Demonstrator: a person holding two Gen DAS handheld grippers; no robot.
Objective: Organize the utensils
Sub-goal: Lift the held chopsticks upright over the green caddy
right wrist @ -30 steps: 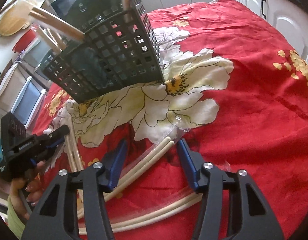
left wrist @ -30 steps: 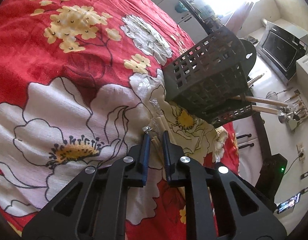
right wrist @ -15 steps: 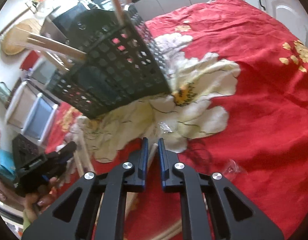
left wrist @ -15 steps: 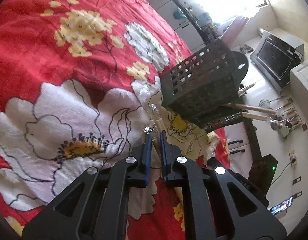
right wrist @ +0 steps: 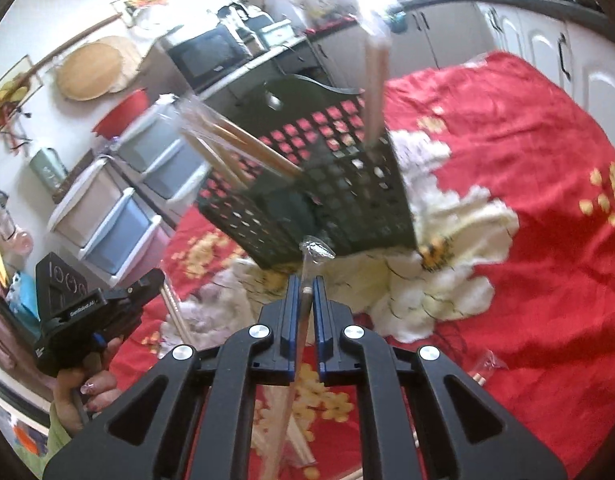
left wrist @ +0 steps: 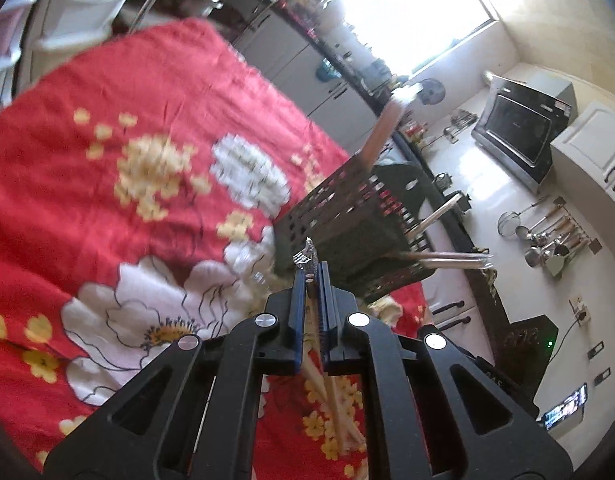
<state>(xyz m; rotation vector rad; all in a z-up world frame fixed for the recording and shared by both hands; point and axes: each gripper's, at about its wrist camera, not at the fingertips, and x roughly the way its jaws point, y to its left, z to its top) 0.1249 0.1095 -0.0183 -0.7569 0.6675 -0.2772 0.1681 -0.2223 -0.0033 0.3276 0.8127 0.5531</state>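
- In the right wrist view, the left gripper [right wrist: 155,280] is seen far to the left of the right gripper, carried by a hand [right wrist: 89,394] with a green sleeve; from there its fingertips are hidden, but pale sticks hang below it.
- In the left wrist view, the left gripper [left wrist: 313,276] is closed narrowly on a wrapped pair of chopsticks [left wrist: 307,286], whose crinkled clear wrapper tip sticks out just past the fingertips.
- The lower ends of those chopsticks are seen trailing down behind the fingers, above the red floral cloth [left wrist: 107,128] that covers the bench.
- Just beyond the left gripper's tips, a black perforated utensil basket [left wrist: 347,216] is seen standing on the cloth, tilted in the view, with wooden handles and a metal-looking handle poking out of it to the right and upward.
- In the right wrist view, the right gripper [right wrist: 307,292] is almost shut and its jaws are closing; a second wrapped chopstick pair [right wrist: 303,300] is gripped between the pads, the wrapper end projecting just ahead of the tips.
- The same basket [right wrist: 347,184] is found directly ahead of the right gripper, with bagged wooden utensils leaning out to its left.
- More pale chopsticks are left lying on the cloth [right wrist: 527,240] below the right gripper.
- A small clear wrapper [right wrist: 487,364] is seen on the cloth to the right of that gripper.
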